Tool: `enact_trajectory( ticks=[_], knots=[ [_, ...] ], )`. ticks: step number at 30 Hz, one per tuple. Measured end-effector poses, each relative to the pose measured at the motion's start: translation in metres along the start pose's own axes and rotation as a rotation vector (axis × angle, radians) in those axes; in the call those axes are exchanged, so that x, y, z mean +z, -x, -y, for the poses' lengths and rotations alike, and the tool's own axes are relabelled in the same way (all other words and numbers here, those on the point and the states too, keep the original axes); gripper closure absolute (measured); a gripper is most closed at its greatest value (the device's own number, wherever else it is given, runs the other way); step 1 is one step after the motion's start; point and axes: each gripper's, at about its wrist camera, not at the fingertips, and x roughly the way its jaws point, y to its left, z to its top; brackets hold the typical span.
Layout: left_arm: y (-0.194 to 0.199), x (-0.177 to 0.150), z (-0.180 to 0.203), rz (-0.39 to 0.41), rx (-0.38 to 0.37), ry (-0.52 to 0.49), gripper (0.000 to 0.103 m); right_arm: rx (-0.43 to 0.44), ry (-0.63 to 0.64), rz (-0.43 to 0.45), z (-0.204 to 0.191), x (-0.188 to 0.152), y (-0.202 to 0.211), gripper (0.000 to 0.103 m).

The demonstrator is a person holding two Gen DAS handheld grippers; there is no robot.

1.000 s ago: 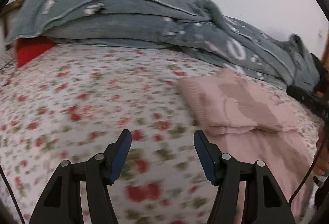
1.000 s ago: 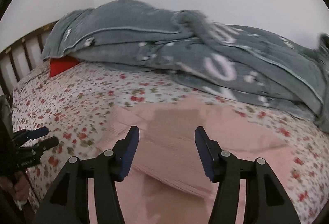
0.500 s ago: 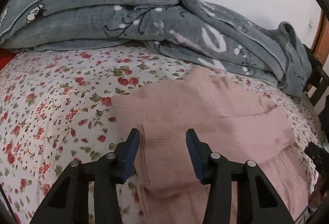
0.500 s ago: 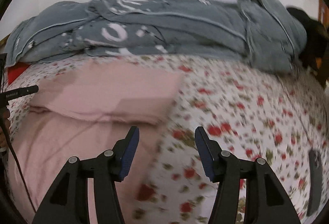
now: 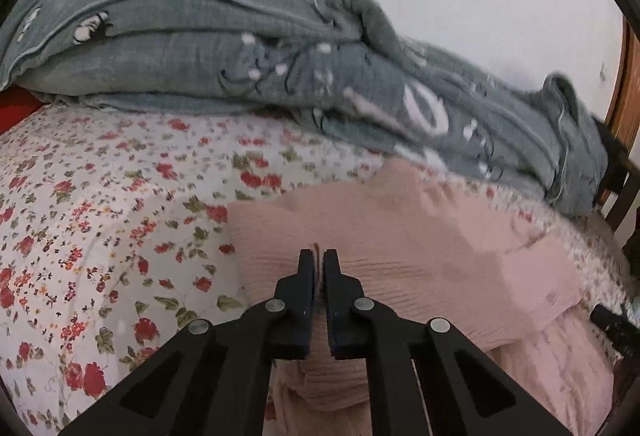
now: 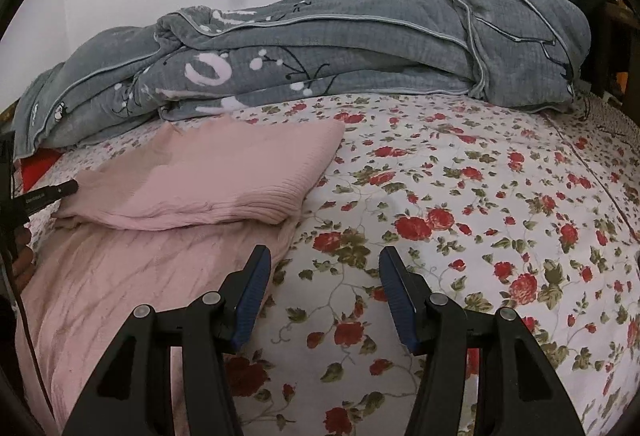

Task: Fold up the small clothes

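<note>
Pink garment (image 5: 400,236) x1, grey blanket (image 6: 320,48) x1.

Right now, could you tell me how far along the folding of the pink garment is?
One fold looks done: the upper part of the pink garment already lies doubled over its lower part on the floral bedsheet. In hand: the left gripper is shut on a pinch of the folded layer. The right gripper hangs open over the sheet by the garment's edge. The lower part remains spread out, unfolded.
</note>
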Motion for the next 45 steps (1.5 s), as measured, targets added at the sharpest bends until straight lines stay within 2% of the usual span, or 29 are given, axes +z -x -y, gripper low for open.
enact_trajectory(
  ticks=[3, 6, 12, 18, 21, 23, 25, 27, 30, 34, 38, 45],
  knots=[
    [0.007, -0.001, -0.007, 0.049, -0.019, 0.034, 0.097, 0.020, 0.001, 0.007, 0.000, 0.000, -0.001, 0.048],
    [0.008, 0.000, -0.010, 0.058, 0.000, 0.056, 0.097, 0.022, -0.015, -0.005, 0.002, 0.000, -0.004, 0.048],
    [-0.006, 0.001, -0.010, -0.014, 0.044, 0.050, 0.097, 0.009, -0.017, 0.015, 0.002, -0.001, -0.002, 0.048],
    [-0.006, -0.001, -0.010, -0.021, 0.055, 0.049, 0.093, 0.001, -0.032, 0.015, 0.005, -0.001, -0.002, 0.048],
    [-0.004, -0.001, -0.008, -0.022, 0.039, 0.034, 0.075, -0.002, -0.030, 0.016, 0.005, -0.001, -0.001, 0.048],
    [0.000, -0.001, -0.005, 0.000, 0.026, 0.022, 0.056, -0.004, -0.030, 0.016, 0.004, -0.001, -0.001, 0.048],
    [0.007, -0.002, -0.003, 0.030, 0.017, 0.013, 0.048, -0.011, -0.031, 0.022, 0.004, -0.001, 0.000, 0.048],
    [0.013, -0.002, -0.002, 0.047, 0.018, 0.009, 0.045, -0.022, -0.037, 0.023, 0.004, -0.002, 0.003, 0.047],
    [0.020, -0.005, 0.000, -0.026, 0.023, -0.025, 0.043, 0.017, -0.068, 0.010, 0.008, -0.005, 0.014, 0.047],
    [0.053, -0.029, -0.003, -0.066, 0.034, -0.042, 0.043, 0.094, -0.147, -0.017, 0.015, -0.018, 0.041, 0.047],
    [0.099, -0.059, -0.002, -0.078, 0.041, -0.039, 0.043, 0.079, -0.171, -0.045, 0.016, -0.040, 0.067, 0.047],
    [0.170, -0.121, 0.006, -0.113, -0.015, -0.025, 0.043, 0.107, -0.144, -0.086, 0.011, -0.088, 0.118, 0.047]
  ],
)
